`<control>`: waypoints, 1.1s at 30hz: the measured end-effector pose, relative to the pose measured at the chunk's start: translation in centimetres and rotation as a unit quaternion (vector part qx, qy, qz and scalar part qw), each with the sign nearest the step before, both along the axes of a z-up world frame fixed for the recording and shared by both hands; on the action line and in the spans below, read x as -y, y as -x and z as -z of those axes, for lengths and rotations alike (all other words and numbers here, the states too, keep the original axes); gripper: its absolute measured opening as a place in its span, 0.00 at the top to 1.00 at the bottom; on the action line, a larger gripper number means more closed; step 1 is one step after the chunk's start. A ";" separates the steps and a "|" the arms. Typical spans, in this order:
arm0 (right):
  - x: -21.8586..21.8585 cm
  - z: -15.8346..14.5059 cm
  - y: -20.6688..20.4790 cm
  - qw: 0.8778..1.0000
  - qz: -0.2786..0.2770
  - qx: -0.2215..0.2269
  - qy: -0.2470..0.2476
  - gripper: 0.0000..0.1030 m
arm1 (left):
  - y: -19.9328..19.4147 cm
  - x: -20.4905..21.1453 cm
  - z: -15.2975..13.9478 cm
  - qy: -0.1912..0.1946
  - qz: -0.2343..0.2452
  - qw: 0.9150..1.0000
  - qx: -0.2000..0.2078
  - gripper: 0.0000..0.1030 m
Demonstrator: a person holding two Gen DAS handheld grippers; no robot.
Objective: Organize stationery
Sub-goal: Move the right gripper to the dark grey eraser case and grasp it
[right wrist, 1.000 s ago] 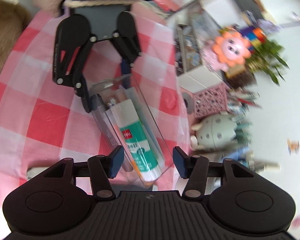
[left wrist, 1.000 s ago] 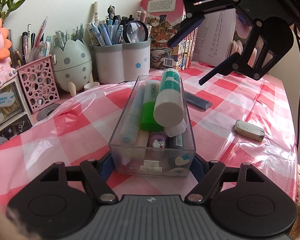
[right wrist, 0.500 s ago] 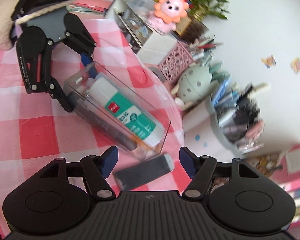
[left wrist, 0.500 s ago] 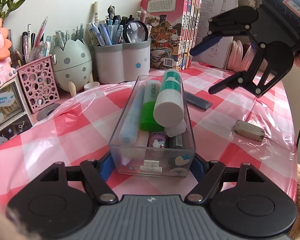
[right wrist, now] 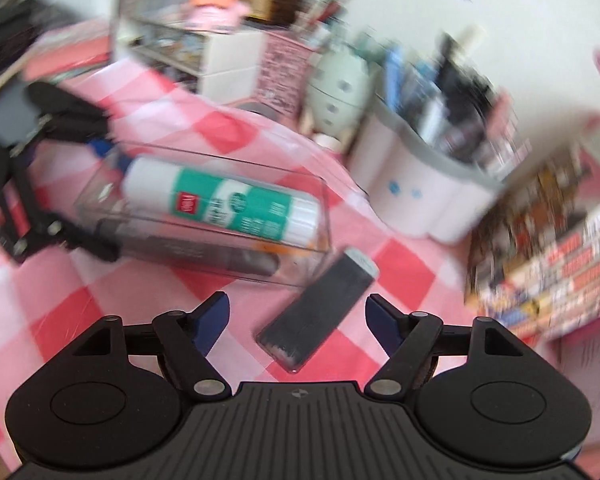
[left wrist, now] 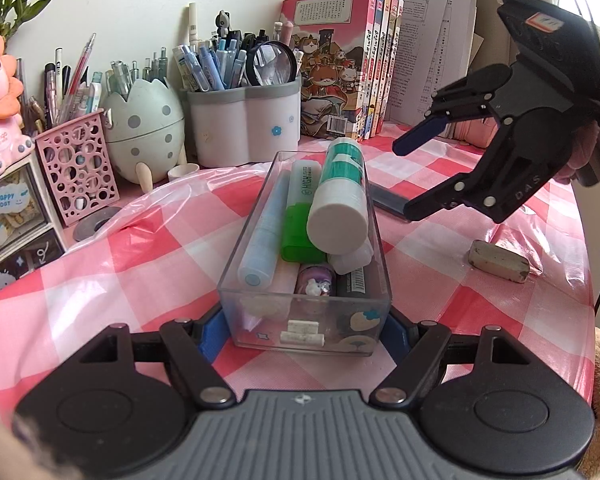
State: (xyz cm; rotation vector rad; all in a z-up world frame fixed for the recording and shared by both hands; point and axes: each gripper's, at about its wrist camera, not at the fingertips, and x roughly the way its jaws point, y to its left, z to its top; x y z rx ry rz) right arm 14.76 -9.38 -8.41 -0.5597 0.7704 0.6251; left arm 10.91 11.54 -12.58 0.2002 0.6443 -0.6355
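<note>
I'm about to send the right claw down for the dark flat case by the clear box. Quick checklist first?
1. Right claw open: ok, fingers spread wide.
2. Right claw empty: ok.
3. Dark case lined up between the fingers: ok, though it lies skewed.
4. Case clear of the clear box: cannot tell; its far end sits very close to the box corner.
5. Left claw steadying the box: ok, fingers on both sides of its near end.
6. Sharp right view: not ok, blurred.

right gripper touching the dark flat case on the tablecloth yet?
Apart. Right wrist view: the dark case lies between the open fingers of the right gripper, tablecloth visible on both sides.
</note>
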 end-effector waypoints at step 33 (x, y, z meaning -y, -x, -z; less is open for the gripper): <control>6.0 0.6 -2.2 0.983 0.153 -0.098 -0.036 0.54 | 0.0 0.0 0.0 0.000 0.000 1.000 0.000 0.50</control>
